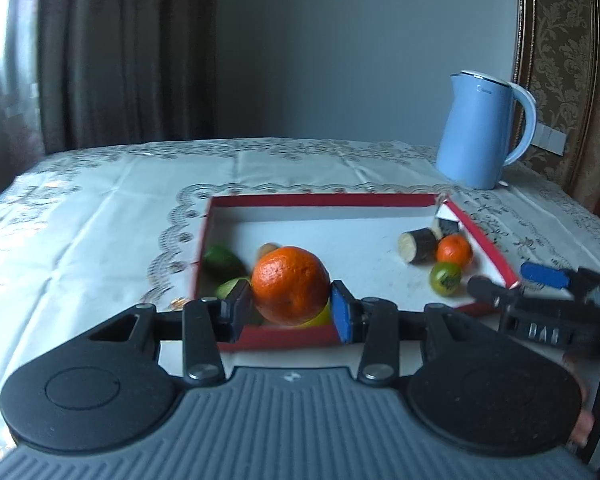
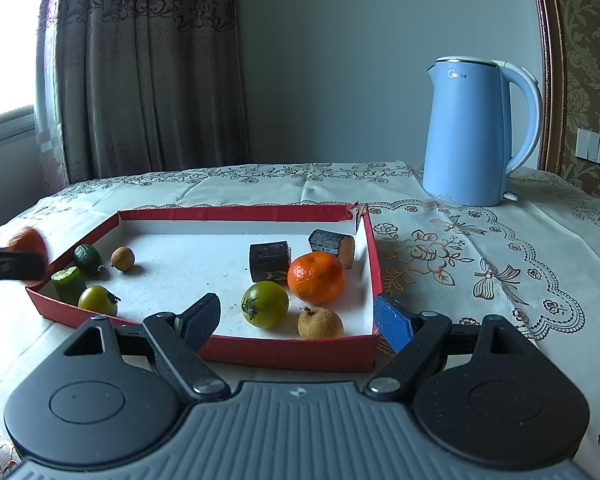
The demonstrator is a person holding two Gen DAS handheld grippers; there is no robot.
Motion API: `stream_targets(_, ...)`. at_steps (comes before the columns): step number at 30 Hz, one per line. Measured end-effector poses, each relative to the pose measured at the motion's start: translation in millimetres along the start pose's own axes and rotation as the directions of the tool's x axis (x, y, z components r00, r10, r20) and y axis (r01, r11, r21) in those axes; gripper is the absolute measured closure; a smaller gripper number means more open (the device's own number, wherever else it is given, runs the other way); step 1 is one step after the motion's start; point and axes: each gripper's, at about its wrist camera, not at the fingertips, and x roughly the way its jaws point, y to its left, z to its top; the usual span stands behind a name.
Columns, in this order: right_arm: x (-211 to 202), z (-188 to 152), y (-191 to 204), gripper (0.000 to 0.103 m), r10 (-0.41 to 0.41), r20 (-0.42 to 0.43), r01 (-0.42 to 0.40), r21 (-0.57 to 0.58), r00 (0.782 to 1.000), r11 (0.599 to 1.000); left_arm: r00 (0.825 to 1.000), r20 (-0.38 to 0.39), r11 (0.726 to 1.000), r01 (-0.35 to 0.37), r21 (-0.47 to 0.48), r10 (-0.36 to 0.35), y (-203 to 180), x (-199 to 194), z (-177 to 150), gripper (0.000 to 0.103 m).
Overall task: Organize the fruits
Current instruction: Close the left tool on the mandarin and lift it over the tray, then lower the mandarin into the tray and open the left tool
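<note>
My left gripper is shut on a large orange and holds it over the near left corner of the red tray. In the right wrist view the held orange shows blurred at the tray's left edge. My right gripper is open and empty at the near right side of the tray. In the tray lie a small orange, a green tomato, a brown longan, two dark cut pieces, another green tomato, a cucumber piece, a dark green fruit and a small longan.
A blue electric kettle stands behind the tray at the back right on the lace tablecloth. A curtain hangs behind the table at the left. A patterned chair back stands at the far right.
</note>
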Motion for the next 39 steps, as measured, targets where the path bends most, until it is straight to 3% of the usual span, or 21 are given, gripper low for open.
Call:
stream_targets(8,1.1,0.2,0.7,0.019,0.025,-0.009,-0.025,0.005,1.000,1.000,0.998,-0.055,0.999,-0.019,0.041,0.022,-20.8,64.8,19.2,0.064)
stream_targets(19,3.7,0.1,-2.6,0.019,0.051,-0.031,-0.050,0.036,0.998,0.998,0.994,-0.107,0.999,-0.022,0.026,0.025,-30.8,112.9,23.6,0.064)
stream_targets(31,4.7,-1.0,-0.3,0.015,0.050,-0.035,-0.049,0.021,0.998,0.999,0.993,-0.109,0.999,-0.044,-0.003,0.043,-23.8,122.5,18.7,0.062)
stream_targets(39,5.3,-1.2,0.0,0.015,0.049,-0.036,-0.048,0.015,0.998,0.999,0.991,-0.102,0.997,-0.083,0.005,0.083,-23.7,118.7,14.7,0.046)
